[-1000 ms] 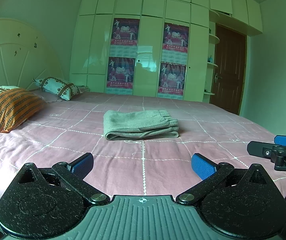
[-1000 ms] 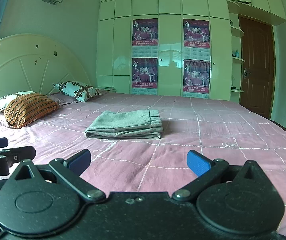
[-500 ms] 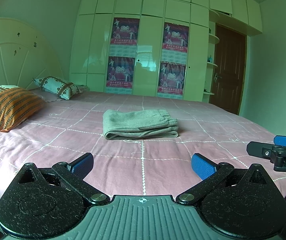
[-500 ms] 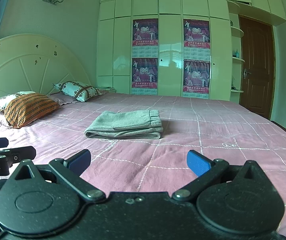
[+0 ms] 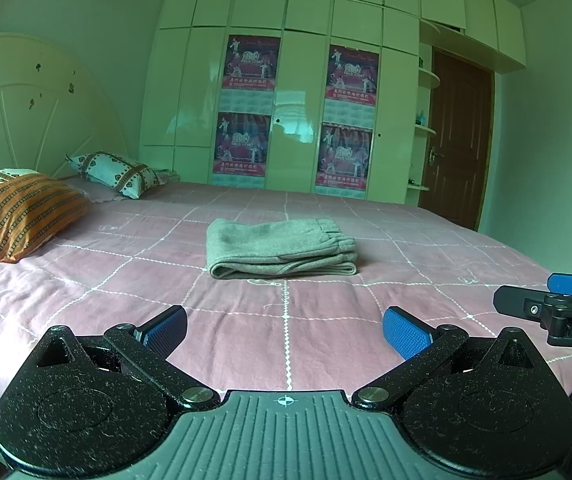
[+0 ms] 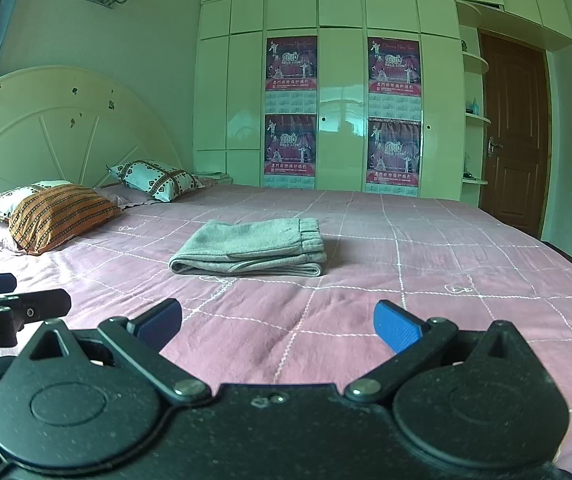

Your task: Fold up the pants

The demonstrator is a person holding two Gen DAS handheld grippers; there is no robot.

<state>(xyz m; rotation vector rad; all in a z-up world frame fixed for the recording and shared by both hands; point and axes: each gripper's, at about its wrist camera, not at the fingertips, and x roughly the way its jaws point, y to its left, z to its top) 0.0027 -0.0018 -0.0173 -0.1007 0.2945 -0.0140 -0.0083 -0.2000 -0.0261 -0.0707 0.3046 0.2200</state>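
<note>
The grey pants (image 5: 282, 248) are seen folded into a flat, layered rectangle mid-bed (image 5: 126, 280), while the left gripper (image 5: 285, 330) and right gripper (image 6: 278, 326) are held spread, empty.

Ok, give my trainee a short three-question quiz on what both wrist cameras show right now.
1. True or false: the grey pants lie folded in a compact stack on the pink bedspread.
2. Multiple choice: the left gripper is A) shut on the pants, B) open and holding nothing, C) out of view.
3. Fill in: in the right wrist view, the orange striped pillow lies to the ____ of the pants.

Key: 1 true. 2 B; the right gripper is open and holding nothing too, and both are short of the pants. 3 left.
</note>
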